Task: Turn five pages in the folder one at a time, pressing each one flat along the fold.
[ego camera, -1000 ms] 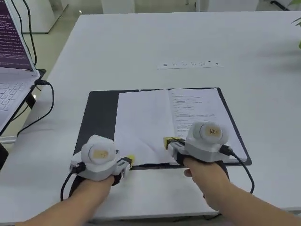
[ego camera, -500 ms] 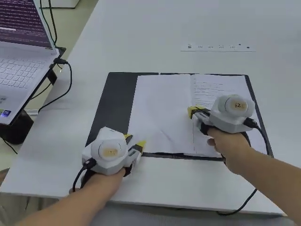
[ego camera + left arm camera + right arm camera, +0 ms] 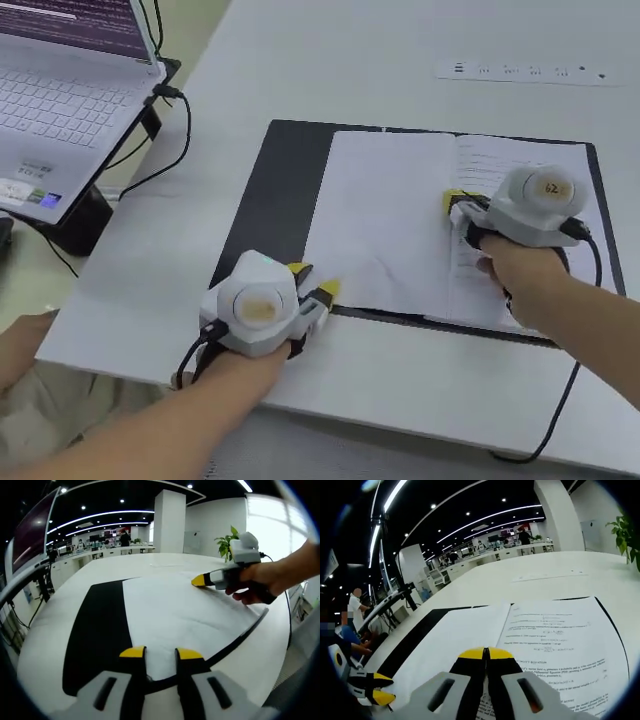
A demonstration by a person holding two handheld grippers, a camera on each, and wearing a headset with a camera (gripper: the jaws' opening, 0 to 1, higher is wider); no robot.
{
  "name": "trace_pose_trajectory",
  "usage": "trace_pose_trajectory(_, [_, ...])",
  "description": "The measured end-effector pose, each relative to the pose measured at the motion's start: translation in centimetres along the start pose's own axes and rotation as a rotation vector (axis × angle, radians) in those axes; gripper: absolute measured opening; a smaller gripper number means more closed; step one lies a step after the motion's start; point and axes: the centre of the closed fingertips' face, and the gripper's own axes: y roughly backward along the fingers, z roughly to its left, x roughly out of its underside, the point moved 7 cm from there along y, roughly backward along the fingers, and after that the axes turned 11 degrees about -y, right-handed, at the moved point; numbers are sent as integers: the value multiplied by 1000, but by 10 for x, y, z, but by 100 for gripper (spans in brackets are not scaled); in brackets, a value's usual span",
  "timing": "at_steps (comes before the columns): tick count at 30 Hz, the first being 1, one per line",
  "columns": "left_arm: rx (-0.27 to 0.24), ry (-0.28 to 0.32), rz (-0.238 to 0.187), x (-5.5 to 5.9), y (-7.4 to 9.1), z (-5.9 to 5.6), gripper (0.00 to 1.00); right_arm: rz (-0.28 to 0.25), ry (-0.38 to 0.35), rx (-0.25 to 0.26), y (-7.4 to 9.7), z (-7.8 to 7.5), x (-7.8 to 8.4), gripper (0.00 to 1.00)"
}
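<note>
The folder (image 3: 285, 190) lies open on the white table, black inner cover at the left. A blank white page (image 3: 385, 210) lies flat over its middle, and a printed page (image 3: 500, 160) is on the right. My right gripper (image 3: 455, 200) is shut with nothing in it, tips down on the paper at the fold (image 3: 507, 612) between the two pages; its closed yellow tips (image 3: 485, 653) point along the fold. My left gripper (image 3: 314, 280) sits at the folder's near edge by the blank page's lower left corner, jaws a little apart (image 3: 160, 653) and holding nothing.
An open laptop (image 3: 70, 90) stands on a raised stand at the far left, its black cable (image 3: 170, 150) trailing toward the folder. A flat white strip (image 3: 530, 72) lies beyond the folder. The table's near edge (image 3: 400, 425) runs just below my hands.
My right gripper has slid away from me along the fold, from near the folder's bottom edge to about its middle. The left gripper has stayed at the near edge. The head camera has swung.
</note>
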Motion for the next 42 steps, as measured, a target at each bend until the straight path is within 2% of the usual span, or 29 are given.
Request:
trace_pose_trajectory(17, [-1, 3, -5, 0, -1, -1, 22, -57, -59, 55, -46, -12, -29, 0])
trace_pose_trajectory(23, [-2, 6, -8, 0, -1, -1, 22, -74, -48, 77, -68, -25, -44, 0])
trace_pose_trajectory(27, [-2, 9, -10, 0, -1, -1, 22, -66, -38, 84, -73, -25, -50, 0])
trace_pose_trajectory(29, [-2, 10, -11, 0, -1, -1, 22, -56, -26, 85, -83, -30, -54, 0])
trace_pose_trajectory(38, [-2, 13, -14, 0, -1, -1, 22, -59, -37, 77, -82, -37, -50, 0])
trace_pose_trajectory(42, [-3, 15, -15, 0, -2, -1, 22, -62, -50, 65, -73, -37, -41, 0])
